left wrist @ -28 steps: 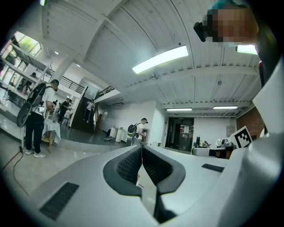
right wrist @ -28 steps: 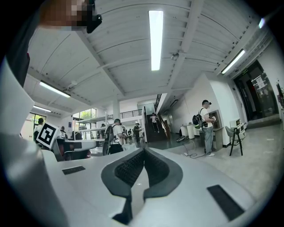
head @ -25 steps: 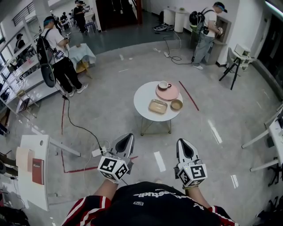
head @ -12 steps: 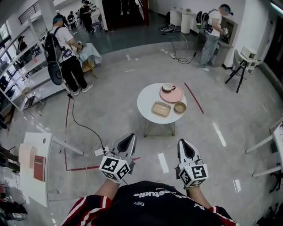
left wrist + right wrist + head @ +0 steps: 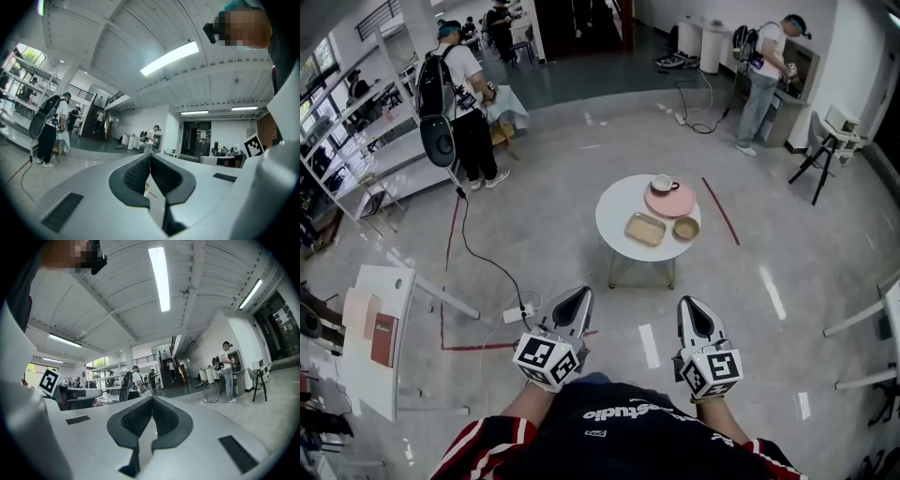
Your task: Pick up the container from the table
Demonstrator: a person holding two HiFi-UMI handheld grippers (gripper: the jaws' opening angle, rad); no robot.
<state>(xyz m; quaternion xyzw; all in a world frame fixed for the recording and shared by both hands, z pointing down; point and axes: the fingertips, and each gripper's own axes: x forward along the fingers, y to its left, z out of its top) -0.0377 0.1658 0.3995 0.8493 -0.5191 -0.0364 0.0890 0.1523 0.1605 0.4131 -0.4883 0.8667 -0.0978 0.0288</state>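
Note:
A shallow tan rectangular container (image 5: 645,228) lies on a round white table (image 5: 614,214) some way ahead of me in the head view. Beside it sit a pink plate (image 5: 669,200) bearing a white cup (image 5: 662,184), and a small tan bowl (image 5: 685,228). My left gripper (image 5: 578,299) and right gripper (image 5: 692,310) are held level close to my body, well short of the table. Both have their jaws shut with nothing between them; the left gripper (image 5: 149,161) and right gripper (image 5: 152,405) show pads pressed together.
A person with a backpack (image 5: 464,103) stands at the far left by shelving, another person (image 5: 764,70) at the far right. A cable and power strip (image 5: 517,312) lie on the floor with red tape lines. A white desk (image 5: 370,347) stands at my left.
The table and its things have drifted to the right and slightly lower in the head view. Both grippers keep their place in front of my body, still shut.

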